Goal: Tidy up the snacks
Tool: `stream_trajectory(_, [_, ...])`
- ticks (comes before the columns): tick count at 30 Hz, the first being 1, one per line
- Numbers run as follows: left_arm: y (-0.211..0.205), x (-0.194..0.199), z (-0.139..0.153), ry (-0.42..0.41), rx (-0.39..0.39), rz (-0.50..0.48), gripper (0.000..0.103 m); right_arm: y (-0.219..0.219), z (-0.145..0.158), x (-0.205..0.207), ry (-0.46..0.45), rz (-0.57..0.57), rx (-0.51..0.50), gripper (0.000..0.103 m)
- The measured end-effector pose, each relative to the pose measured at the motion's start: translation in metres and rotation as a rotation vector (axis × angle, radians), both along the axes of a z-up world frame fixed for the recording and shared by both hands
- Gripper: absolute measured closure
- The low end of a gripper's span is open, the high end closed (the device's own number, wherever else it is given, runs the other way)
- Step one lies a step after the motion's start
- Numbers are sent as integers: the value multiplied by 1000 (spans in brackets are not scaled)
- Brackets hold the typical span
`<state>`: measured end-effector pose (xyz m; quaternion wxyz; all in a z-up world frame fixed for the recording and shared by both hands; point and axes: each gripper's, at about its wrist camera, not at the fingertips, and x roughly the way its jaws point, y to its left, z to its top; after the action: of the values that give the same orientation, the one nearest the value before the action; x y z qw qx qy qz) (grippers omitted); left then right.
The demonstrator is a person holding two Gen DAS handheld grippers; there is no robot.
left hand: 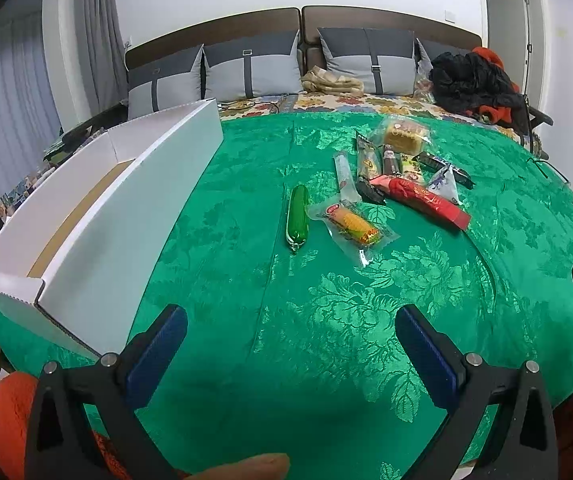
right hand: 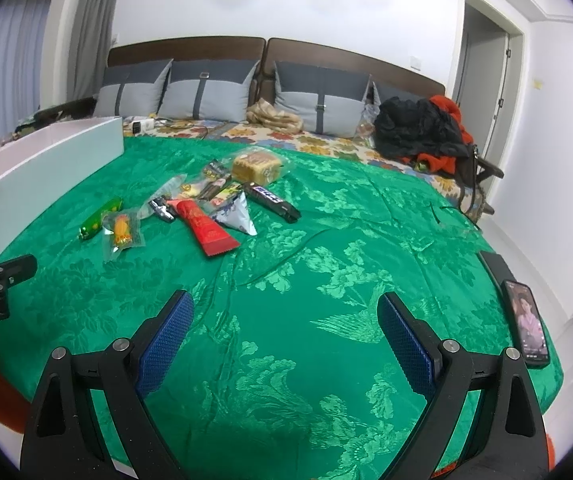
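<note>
I hold a two-finger gripper in each hand above a bed spread with a green floral cloth; my left gripper fills the bottom of its view, its blue-padded fingers spread wide apart and grasping nothing; my right gripper sits likewise at the bottom of its view, fingers released and empty, with only cloth between them.

The snacks lie loose in a cluster on the cloth, right of centre in the upper half of the left view and left of centre in the right view; nearest the box is a green tube-shaped snack, and just beside it a clear packet with a yellow and orange snack; further right a long red packet lies slanted, its upper end touching a white triangular pouch; behind these sit a wrapped cake slice, a dark bar wrapper, and several thin stick packets that overlap too closely to tell apart.

A white open box runs along the left of the left view, its brown floor bare where visible; it stands well apart from the snacks.

A phone with a lit screen rests at the cloth's right edge in the right view; grey pillows and a heap of black and orange clothes line the top.
</note>
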<state>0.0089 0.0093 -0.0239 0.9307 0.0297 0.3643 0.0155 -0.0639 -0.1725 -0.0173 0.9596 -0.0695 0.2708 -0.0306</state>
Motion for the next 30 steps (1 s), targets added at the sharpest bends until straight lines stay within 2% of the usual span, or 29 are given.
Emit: stream_trajectory(30, [2, 3, -9, 27, 7, 2, 0, 5, -6, 3, 13, 13, -6, 8])
